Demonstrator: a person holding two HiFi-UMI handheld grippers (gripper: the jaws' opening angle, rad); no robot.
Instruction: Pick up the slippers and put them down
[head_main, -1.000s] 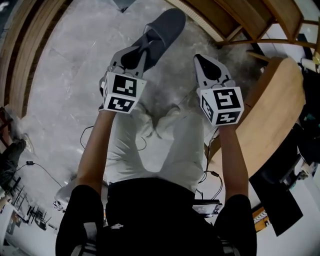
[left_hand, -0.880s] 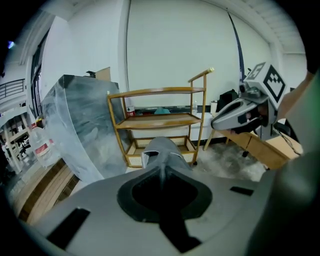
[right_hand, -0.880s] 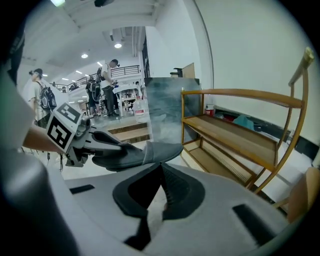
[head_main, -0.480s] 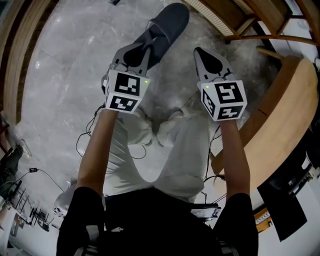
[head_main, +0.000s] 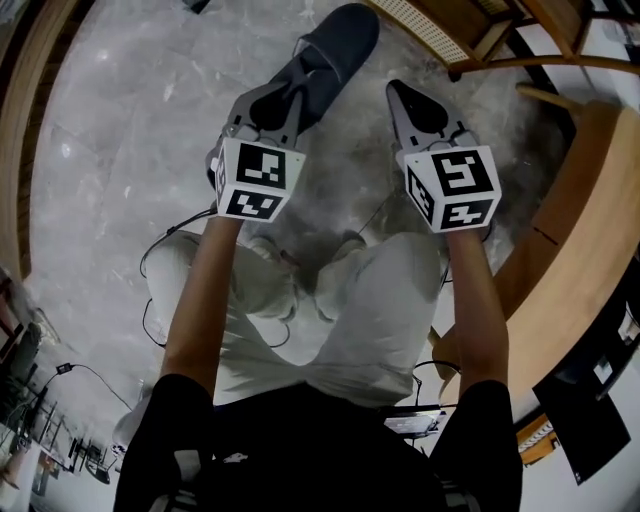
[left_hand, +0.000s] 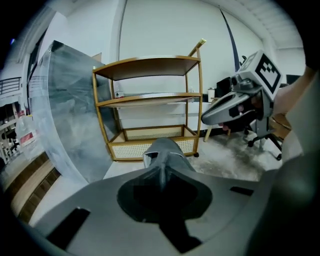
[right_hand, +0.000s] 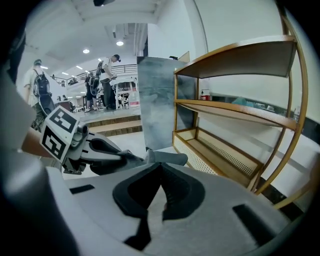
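Observation:
A dark grey slipper (head_main: 338, 48) hangs above the marble floor, toe pointing away, with my left gripper (head_main: 291, 97) shut on its heel edge. In the left gripper view the slipper (left_hand: 168, 153) sticks out past the closed jaw tips. My right gripper (head_main: 395, 90) is level with the left one, a little to its right, shut with nothing between its jaws. In the right gripper view its tips (right_hand: 159, 164) meet, and the slipper (right_hand: 166, 158) shows just beyond them to the left. No second slipper is in view.
A wooden shelf rack (left_hand: 150, 95) with a cane-panelled bottom tier stands just ahead, and it is also at the right of the right gripper view (right_hand: 235, 105). A curved wooden table (head_main: 585, 230) is on my right. Cables (head_main: 160, 290) lie by my feet. An office chair (left_hand: 262, 137) stands further right.
Both grippers have sunk together toward the floor, the slipper still in the left one. The person's knees have bent and the floor looks nearer.

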